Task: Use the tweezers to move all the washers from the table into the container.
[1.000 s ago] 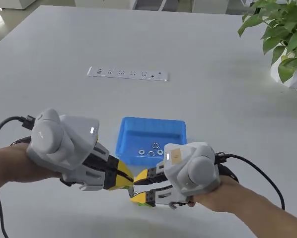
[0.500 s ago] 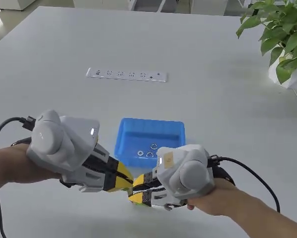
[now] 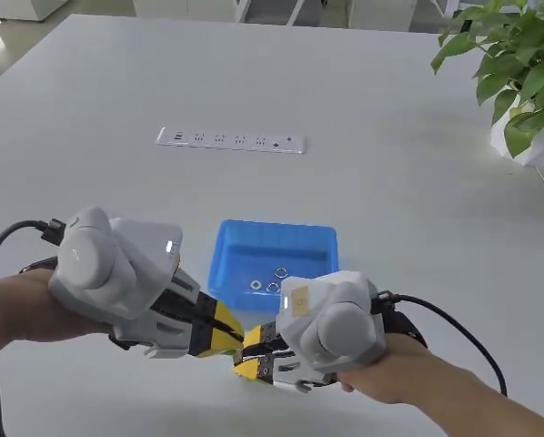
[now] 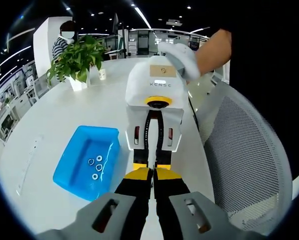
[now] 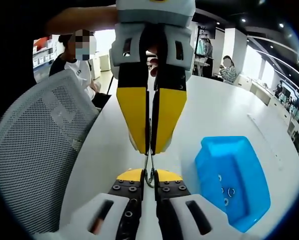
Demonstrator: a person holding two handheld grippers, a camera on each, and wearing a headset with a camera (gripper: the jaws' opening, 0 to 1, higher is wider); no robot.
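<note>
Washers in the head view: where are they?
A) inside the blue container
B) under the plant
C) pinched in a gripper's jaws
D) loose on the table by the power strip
A: the washers lie on the floor of the blue container, and both gripper views show them inside it too.

Table [image 3: 408, 209], pale grey, is carrying: blue container [image 3: 277, 238]; white power strip [image 3: 230, 140] lying well beyond the container; potted plant [image 3: 504, 64] standing far right of the container.
</note>
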